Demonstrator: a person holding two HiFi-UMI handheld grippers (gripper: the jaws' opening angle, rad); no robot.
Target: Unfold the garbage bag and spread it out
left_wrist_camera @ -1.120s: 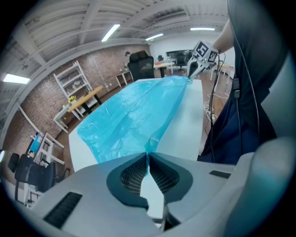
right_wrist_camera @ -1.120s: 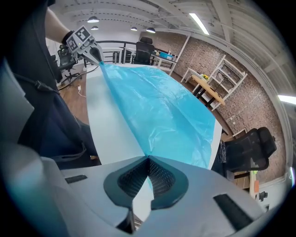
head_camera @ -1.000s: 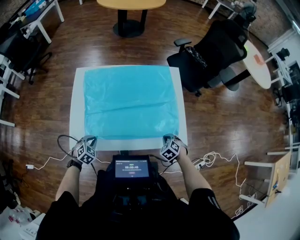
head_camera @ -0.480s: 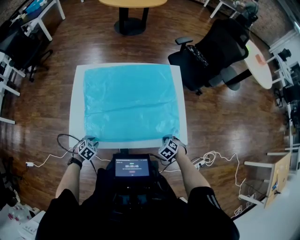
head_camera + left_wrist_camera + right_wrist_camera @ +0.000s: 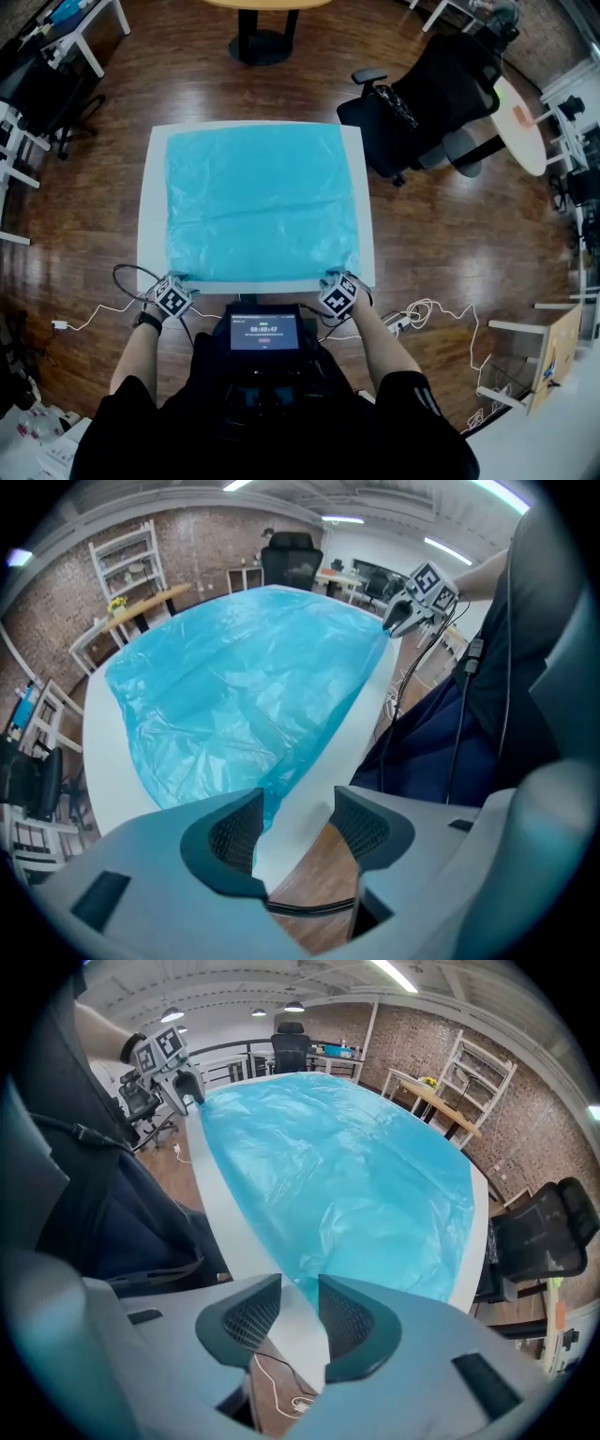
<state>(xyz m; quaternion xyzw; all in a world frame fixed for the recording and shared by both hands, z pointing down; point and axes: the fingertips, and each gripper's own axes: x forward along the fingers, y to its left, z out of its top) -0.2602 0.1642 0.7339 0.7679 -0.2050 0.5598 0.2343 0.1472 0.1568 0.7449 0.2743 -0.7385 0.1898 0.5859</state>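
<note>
Nearest to the person, a small black chest-mounted screen [image 5: 264, 335] is glowing between the two forearms. Just beyond it, the left gripper [image 5: 298, 825] is pointing steeply down at the near-left corner of the white rectangular table [image 5: 147, 216]. Its jaws are standing apart, having just been opening. The corner of the thin light-blue plastic garbage bag [image 5: 258, 202] is lying against the inner edge of one pad, not pinched, and the rest of the gap is showing table edge and brown wooden floor [image 5: 94, 216]. I cannot tell whether that pad is touching the film.

The right gripper [image 5: 298, 1321] is pointing down at the near-right corner, its jaws likewise spread after just opening. The bag's corner tip is reaching into the far end of the gap, with neither pad pressing on it. To the right of this hand, thin white cables [image 5: 427, 314] are trailing over the floor.

Farther out, the garbage bag is lying unfolded and flat, covering nearly the whole tabletop. A narrow white border is showing around it, and soft creases are running across its near half.

Beyond the table's far-right corner, a black office chair [image 5: 422, 103] is standing. A round white table [image 5: 520, 131] is standing to its right, and a round wooden table on a black pedestal [image 5: 253, 42] is standing farthest away.
</note>
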